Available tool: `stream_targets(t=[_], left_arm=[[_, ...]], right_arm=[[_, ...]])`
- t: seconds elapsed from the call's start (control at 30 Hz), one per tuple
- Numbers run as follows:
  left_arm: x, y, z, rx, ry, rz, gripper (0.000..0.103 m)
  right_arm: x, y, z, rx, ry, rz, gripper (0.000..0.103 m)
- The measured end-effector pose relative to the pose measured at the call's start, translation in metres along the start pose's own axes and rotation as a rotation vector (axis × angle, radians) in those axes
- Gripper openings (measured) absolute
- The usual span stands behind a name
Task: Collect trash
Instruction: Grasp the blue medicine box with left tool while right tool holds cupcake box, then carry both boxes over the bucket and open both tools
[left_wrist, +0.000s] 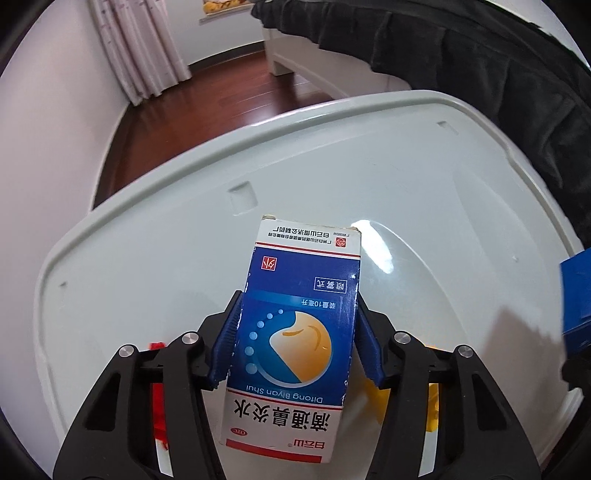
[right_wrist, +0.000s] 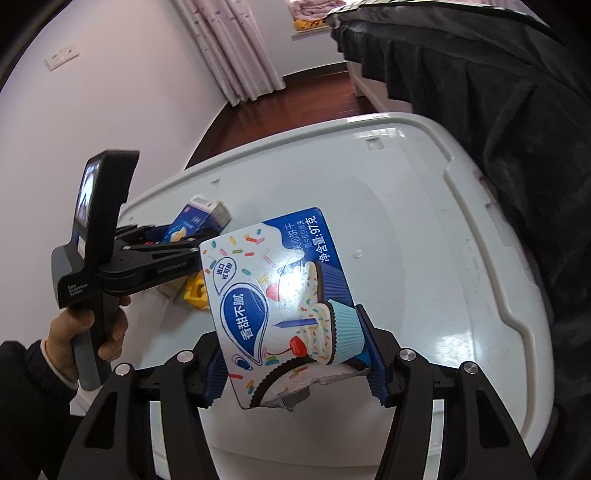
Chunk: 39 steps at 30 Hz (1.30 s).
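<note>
Your left hand-held gripper (left_wrist: 295, 343) is clamped on the nasal-drops box (left_wrist: 295, 332), long axis pointing forward; your right hand-held gripper (right_wrist: 295, 350) grips the biscuit packet (right_wrist: 280, 295). The black bag (right_wrist: 498, 110) lies ahead-right, nearer your right.

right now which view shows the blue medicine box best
The left wrist view: the medicine box fills the centre between the left gripper pads, label readable. The right wrist view shows it small, side-on and partly hidden behind that gripper's arms.
</note>
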<state>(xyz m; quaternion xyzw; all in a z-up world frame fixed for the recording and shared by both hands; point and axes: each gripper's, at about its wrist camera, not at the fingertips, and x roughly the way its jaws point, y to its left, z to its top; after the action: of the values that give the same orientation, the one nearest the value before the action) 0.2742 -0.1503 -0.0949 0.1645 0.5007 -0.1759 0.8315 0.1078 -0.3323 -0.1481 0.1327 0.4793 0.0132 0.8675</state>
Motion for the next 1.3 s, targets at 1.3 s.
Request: stream_targets(t=[1.3], left_arm=[[-0.170, -0.010, -0.179, -0.267, -0.037, 0.058, 0.054]], right_arm=[[-0.054, 0.021, -0.066, -0.044, -0.056, 0.074, 0.059]])
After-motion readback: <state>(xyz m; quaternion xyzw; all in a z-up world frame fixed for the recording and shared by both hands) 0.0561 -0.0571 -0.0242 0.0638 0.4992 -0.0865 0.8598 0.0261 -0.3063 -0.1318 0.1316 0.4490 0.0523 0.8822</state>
